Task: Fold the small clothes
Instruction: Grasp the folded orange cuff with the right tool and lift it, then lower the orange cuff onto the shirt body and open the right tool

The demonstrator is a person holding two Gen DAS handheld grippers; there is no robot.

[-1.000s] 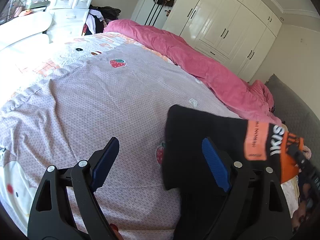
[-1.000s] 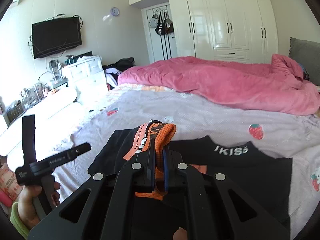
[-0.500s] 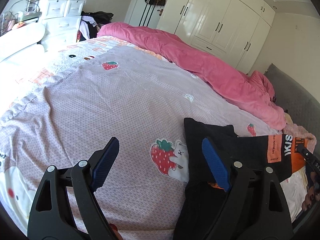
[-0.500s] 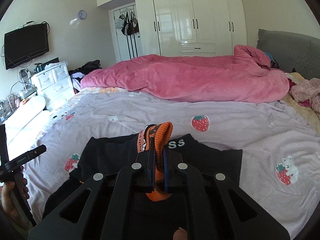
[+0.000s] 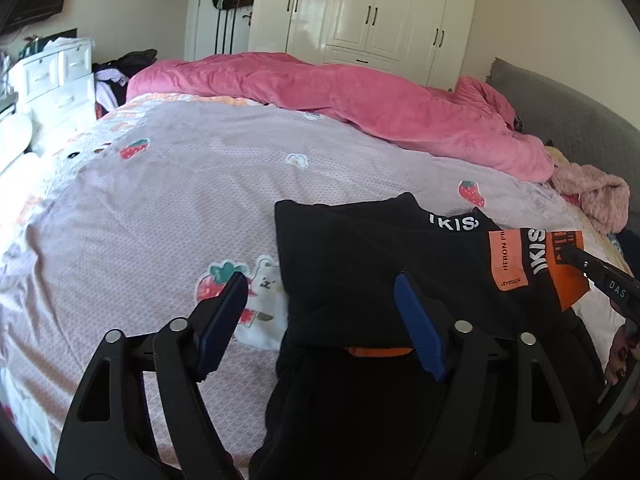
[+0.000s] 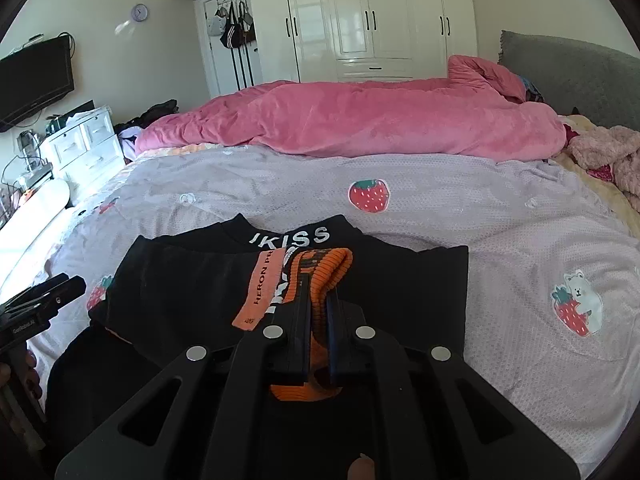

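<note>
Black top (image 5: pixel 360 256) spread on the lilac bedspread (image 5: pixel 160 208), collar with white letters (image 6: pixel 290 237) at the far edge, ahead of both grippers. Right gripper (image 6: pixel 318 312) clamped tight on the orange ribbed cuff (image 6: pixel 324 264), with the sleeve and its orange label (image 6: pixel 262 292) drawn across the middle of the top, just ahead of the fingers. Same cuff and label seen from the left wrist camera off to the right, with the right gripper's tip (image 5: pixel 576 258) on the cuff and a hand (image 5: pixel 620 356) behind it. Left gripper (image 5: pixel 320 312) closing but wide apart, pads pressing on nothing: the top's left edge lies under the gap, right blue pad (image 5: pixel 416 328) over black cloth, left pad (image 5: pixel 224 316) over the strawberry and bear print (image 5: pixel 240 292) on the bedspread. Seen from the right wrist camera, left gripper's tip (image 6: pixel 48 292) low at the left, just beside the top's left edge. Pink quilt (image 6: pixel 360 120) bunched well beyond the top, white wardrobe (image 6: pixel 372 20) behind it.
</note>
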